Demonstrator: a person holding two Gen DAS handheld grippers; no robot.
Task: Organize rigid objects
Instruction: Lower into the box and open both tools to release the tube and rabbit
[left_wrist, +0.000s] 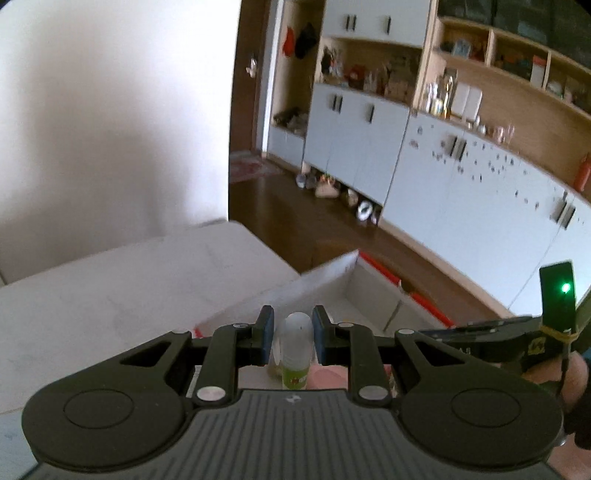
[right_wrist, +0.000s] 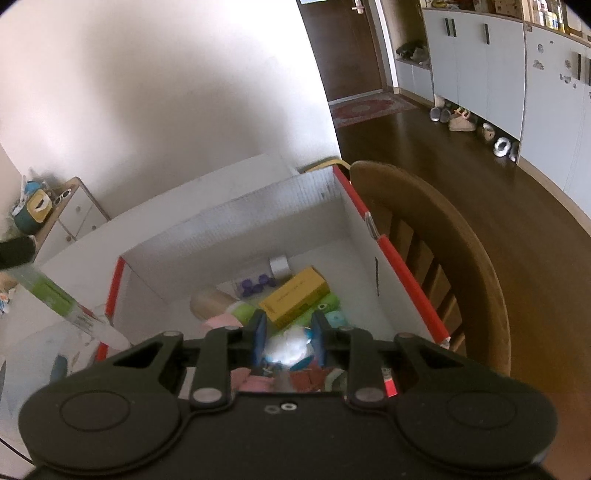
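- My left tool (left_wrist: 293, 334) holds a bottle (left_wrist: 295, 350) between its pads, frosted cap forward and green label toward the camera. Gripped near the cap end, it should hang steady while I carry it.
- From the right wrist view, that bottle (right_wrist: 62, 302) shows at the left edge, tilted and just outside the box (right_wrist: 406, 280), so I judge it is still on its way in.
- My right tool (right_wrist: 288, 341) is narrowed on a pale, blurred item (right_wrist: 286, 347); I cannot tell what it is. It hangs over the box's open top, a sensible place to let go.
- Inside the box lie a yellow carton (right_wrist: 295, 297), green rolls (right_wrist: 325, 306) and a tape roll (right_wrist: 279, 266), packed close.
- The box sits on the white bench (left_wrist: 110, 295), beside a wooden chair (right_wrist: 461, 258).
- I would lower each item into a free gap, since a drop could knock the others.
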